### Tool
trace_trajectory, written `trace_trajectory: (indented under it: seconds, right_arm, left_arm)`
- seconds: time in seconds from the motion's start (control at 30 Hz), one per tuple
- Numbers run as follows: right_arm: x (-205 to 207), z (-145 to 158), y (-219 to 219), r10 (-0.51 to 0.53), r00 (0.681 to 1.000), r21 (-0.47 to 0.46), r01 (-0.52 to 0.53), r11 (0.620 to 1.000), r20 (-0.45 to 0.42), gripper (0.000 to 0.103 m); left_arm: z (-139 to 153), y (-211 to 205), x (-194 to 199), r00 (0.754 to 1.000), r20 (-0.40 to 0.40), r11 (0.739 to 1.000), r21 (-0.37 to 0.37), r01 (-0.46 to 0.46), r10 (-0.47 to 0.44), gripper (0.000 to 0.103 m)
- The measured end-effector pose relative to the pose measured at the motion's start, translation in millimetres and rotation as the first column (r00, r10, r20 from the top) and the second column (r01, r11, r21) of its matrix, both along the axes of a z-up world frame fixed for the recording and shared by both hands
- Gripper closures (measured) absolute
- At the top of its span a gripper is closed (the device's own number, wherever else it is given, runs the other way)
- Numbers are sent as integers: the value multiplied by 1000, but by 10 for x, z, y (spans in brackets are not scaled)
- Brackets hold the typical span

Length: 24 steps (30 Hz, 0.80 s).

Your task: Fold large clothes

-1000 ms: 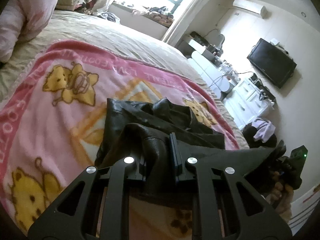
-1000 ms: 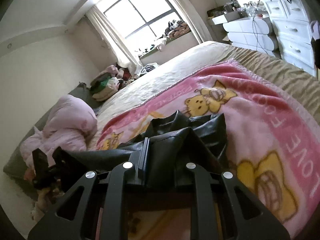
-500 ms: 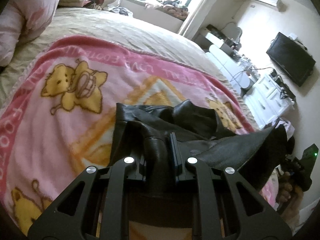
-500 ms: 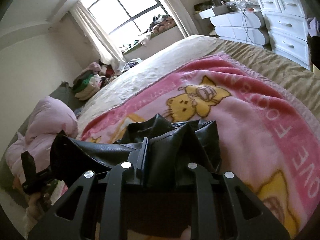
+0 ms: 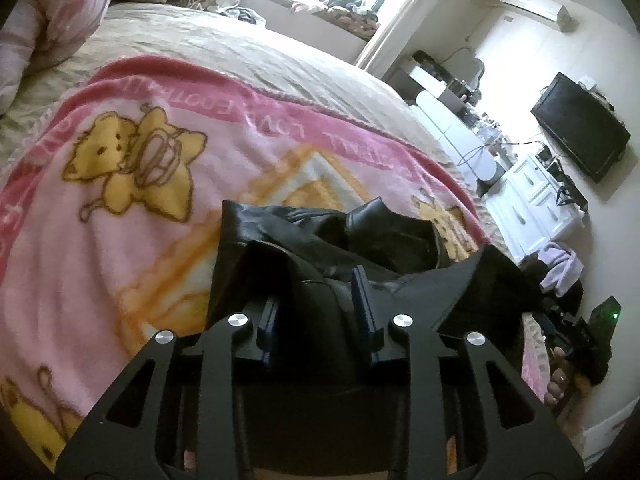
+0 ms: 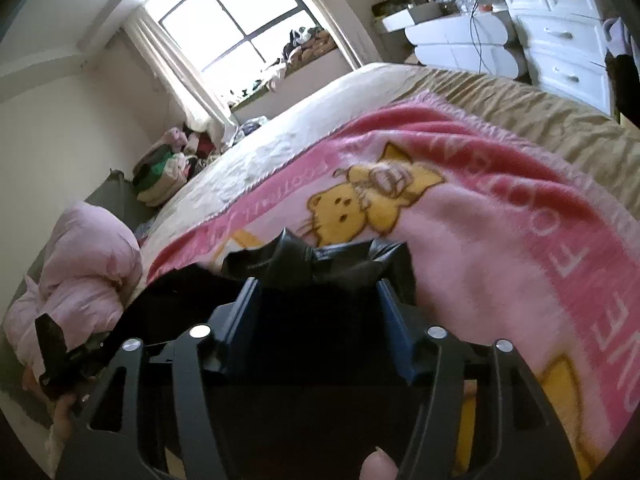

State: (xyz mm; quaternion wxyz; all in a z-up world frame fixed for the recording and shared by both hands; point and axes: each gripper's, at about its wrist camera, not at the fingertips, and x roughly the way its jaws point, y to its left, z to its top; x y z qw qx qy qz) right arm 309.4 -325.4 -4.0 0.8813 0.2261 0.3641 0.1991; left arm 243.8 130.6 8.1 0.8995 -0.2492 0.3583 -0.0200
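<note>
1. Left wrist view: The left hand-held gripper (image 5: 316, 312) points down at a black leather garment (image 5: 320, 240). Its jaws are a little apart and are opening. A fold of the black leather sits between the two blue pads, but the pads do not seem to squeeze it now.
2. The black leather garment lies bunched up on a pink blanket (image 5: 120, 240) with yellow cats on it. The blanket is spread on a bed (image 5: 240, 52) with a tan cover. The garment is near the bed edge closest to the camera.
3. One flap of the garment sticks out toward the right side of the bed, close to the right hand-held gripper (image 5: 576, 332). A person's fingers (image 5: 558, 388) hold that tool.
4. A black TV (image 5: 580, 128) hangs on the wall, above white drawers (image 5: 532, 208).
5. Right wrist view: The right hand-held gripper (image 6: 316, 320) has its jaws wide apart, and they are opening. The dark garment (image 6: 320, 260) lies between the pads, and they do not press on it.
6. Here the garment rests on the same pink blanket (image 6: 500, 260), near the closest bed edge.
7. A puffy pink coat (image 6: 84, 264) sits at the left side. The left hand-held gripper (image 6: 60, 348) shows beside it. A window (image 6: 236, 20) is behind the bed (image 6: 520, 104).
</note>
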Motion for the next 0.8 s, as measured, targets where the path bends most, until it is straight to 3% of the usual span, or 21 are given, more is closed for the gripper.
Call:
trace_trajectory:
  seconds: [0.1,0.23,0.5,0.63,0.73,0.8]
  right_arm:
    - [-5,22,-54,0,1000,-6,0,1000,16,29]
    - [-8,22,12,7,999,-128,-2,992,34,29]
    - [111,-97,393,88,996,-351,-70,934,35,29]
    - [263,-218,480,94,996,-410,-81,908,11,29]
    - [389,-322,500,91,996,-453,-86,888,-10,30]
    - [451,-362,509,93,996,-465,-89,881,-15,44]
  left_arm:
    - [10,-30,-9,1000,23,1000,-8,16,-15,73]
    - [24,-50,-49,999,52,1000,2,7,-7,72]
    - [225,89,-149,990,134,999,4,-34,34,55]
    - [88,125,-21,998,61,995,101,-18,12,52]
    - [-179,120,172,999,-40,989,143,41,-36,49]
    - [-298,75,263,995,-75,982,175,75,-63,45]
